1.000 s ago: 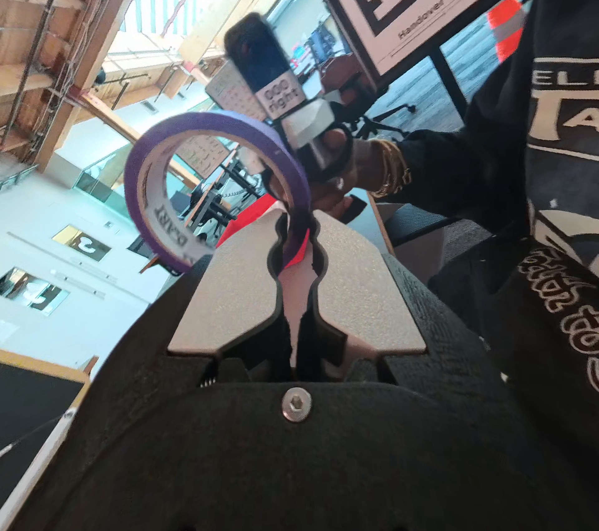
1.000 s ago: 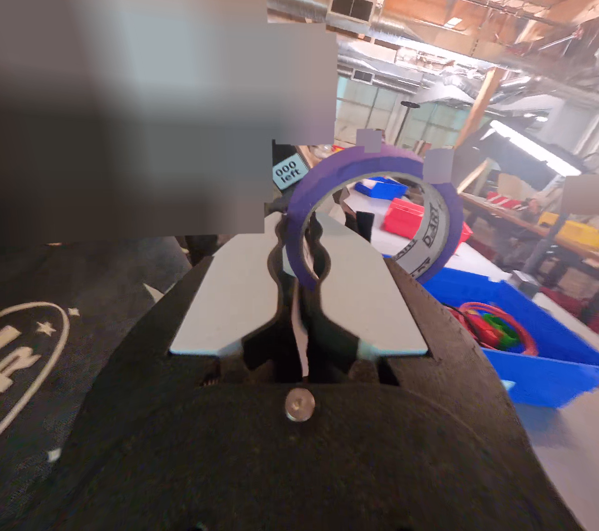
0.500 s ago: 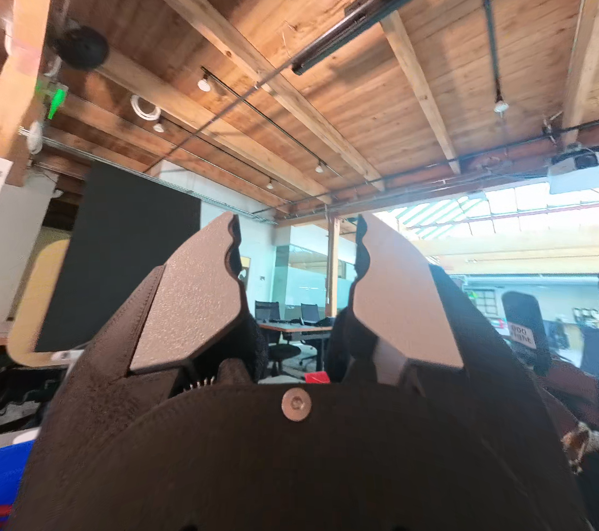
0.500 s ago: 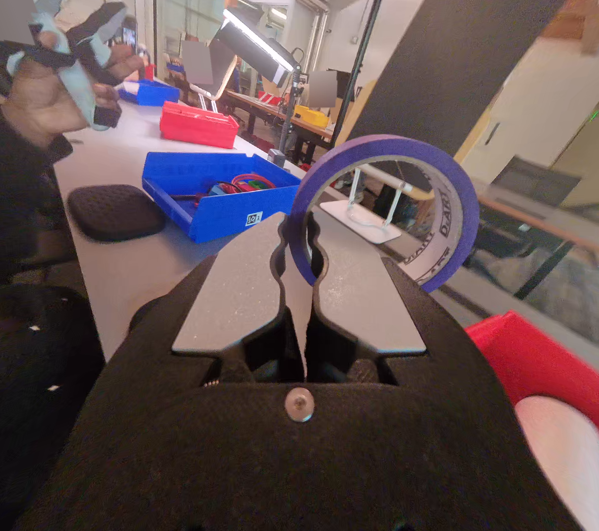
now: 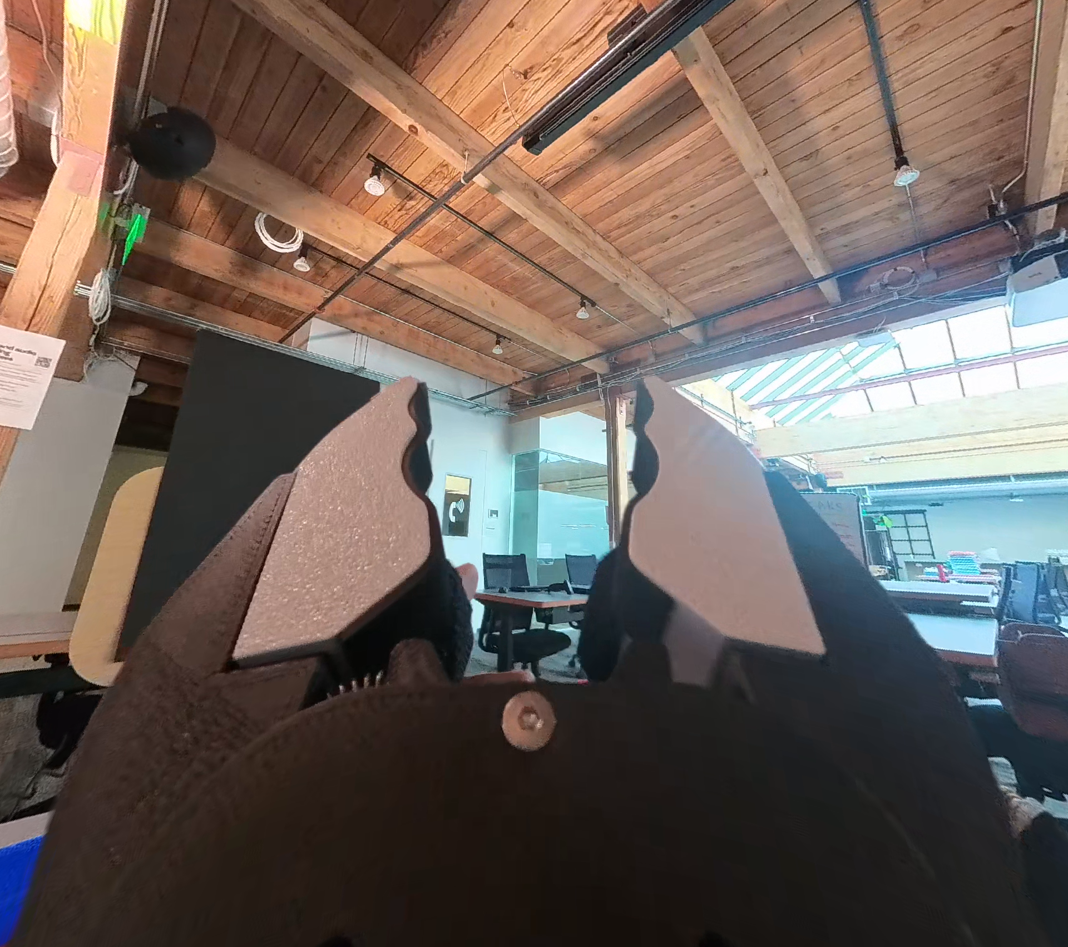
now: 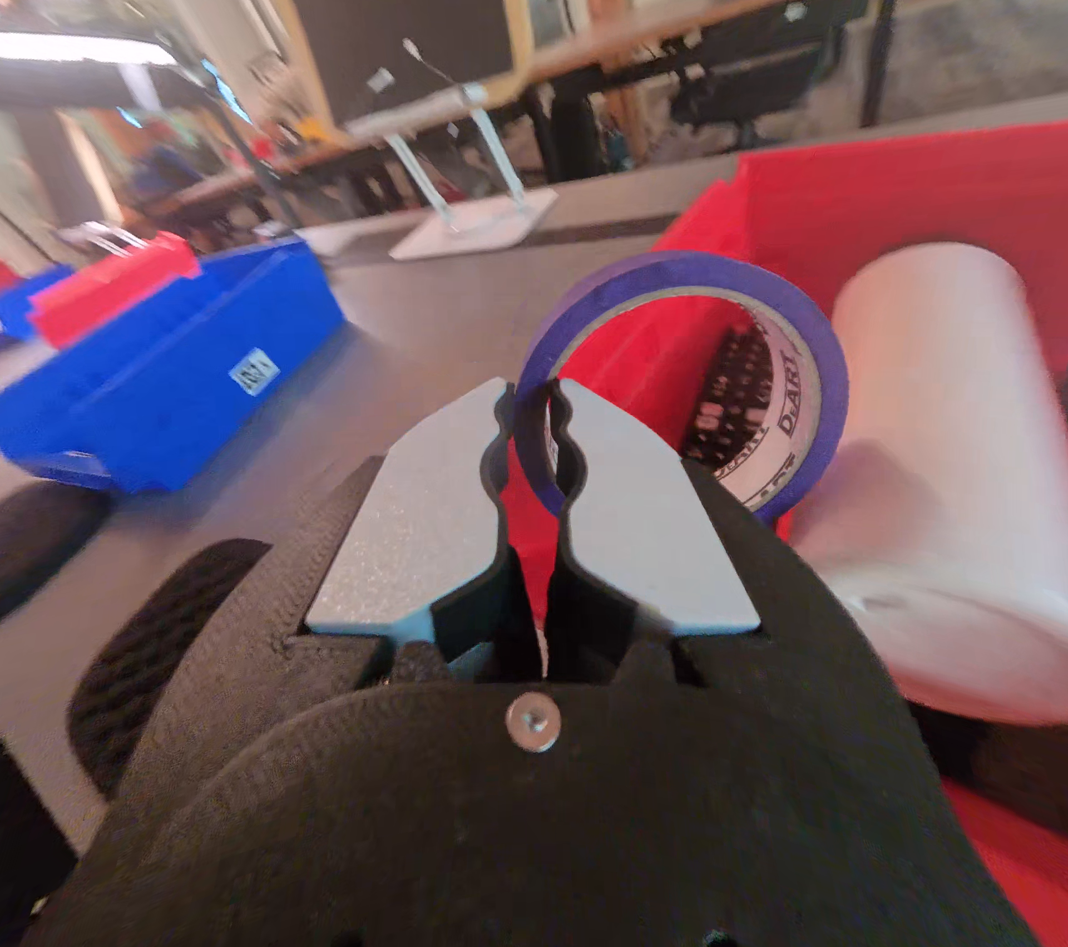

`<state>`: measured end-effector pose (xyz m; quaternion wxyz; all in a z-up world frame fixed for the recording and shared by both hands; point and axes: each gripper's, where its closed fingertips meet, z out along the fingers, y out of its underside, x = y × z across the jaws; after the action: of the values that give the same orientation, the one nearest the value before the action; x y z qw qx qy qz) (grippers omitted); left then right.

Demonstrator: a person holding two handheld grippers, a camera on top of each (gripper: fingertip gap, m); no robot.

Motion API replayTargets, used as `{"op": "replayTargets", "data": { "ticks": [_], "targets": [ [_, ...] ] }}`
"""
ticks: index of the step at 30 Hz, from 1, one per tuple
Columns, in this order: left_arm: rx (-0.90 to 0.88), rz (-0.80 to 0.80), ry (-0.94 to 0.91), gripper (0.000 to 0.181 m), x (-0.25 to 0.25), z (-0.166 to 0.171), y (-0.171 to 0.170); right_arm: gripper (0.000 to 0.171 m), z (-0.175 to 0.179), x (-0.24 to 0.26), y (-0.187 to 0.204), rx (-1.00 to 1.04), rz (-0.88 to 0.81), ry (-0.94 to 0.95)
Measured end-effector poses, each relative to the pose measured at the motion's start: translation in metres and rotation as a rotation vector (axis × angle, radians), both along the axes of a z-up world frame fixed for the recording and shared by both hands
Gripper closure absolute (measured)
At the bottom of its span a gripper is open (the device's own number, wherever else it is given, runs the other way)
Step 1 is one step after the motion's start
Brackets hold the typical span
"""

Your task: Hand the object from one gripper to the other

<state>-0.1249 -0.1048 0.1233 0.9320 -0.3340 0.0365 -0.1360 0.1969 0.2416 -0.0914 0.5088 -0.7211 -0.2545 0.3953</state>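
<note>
Since the frame half a second earlier, the right gripper (image 6: pixel 530 387) had swung down from above the table toward the red plastic bin (image 6: pixel 901 202), carrying the purple roll of masking tape (image 6: pixel 809 329) with it; the left gripper (image 5: pixel 529 393) had stayed spread and pointed at the ceiling.

The roll of masking tape with its white printed core was clamped by its near wall between the two grey fingers (image 6: pixel 422 503) of the right gripper, one finger outside the ring and one inside it. The roll stood on edge, its open centre facing the camera, held over the rim of the red bin. Just beside it, to the right, a white cylindrical roll (image 6: pixel 936 457) lay inside that bin. A blue plastic bin (image 6: pixel 173 376) sat on the grey table (image 6: pixel 439 306) to the left, well apart from the tape.

The left gripper was open and held nothing; wooden ceiling beams (image 5: pixel 520 110) filled its view.
</note>
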Motion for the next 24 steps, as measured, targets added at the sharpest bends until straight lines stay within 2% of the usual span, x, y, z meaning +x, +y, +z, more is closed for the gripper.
{"op": "replayTargets", "data": {
  "ticks": [7, 11, 14, 18, 21, 24],
  "targets": [
    [0.010, 0.011, 0.015, 0.115, -0.001, 0.002, -0.005, 0.158, -0.032, 0.003, 0.019, 0.023, -0.168, -0.276],
    [-0.012, 0.042, 0.005, 0.115, -0.011, 0.001, -0.005, 0.155, -0.031, -0.003, 0.021, 0.041, -0.154, -0.237],
    [-0.063, 0.098, 0.016, 0.115, -0.024, -0.002, -0.001, 0.145, -0.014, -0.001, 0.018, 0.082, -0.151, -0.148],
    [-0.194, 0.207, 0.074, 0.130, -0.045, -0.016, 0.011, 0.130, 0.030, 0.005, 0.005, 0.220, -0.159, 0.008],
    [-0.320, 0.247, 0.121, 0.130, -0.059, -0.032, 0.021, 0.116, 0.068, 0.013, -0.010, 0.354, -0.171, 0.151],
    [-0.495, 0.246, 0.170, 0.130, -0.071, -0.058, 0.036, 0.104, 0.092, 0.026, -0.018, 0.455, -0.237, 0.213]
  ]
}}
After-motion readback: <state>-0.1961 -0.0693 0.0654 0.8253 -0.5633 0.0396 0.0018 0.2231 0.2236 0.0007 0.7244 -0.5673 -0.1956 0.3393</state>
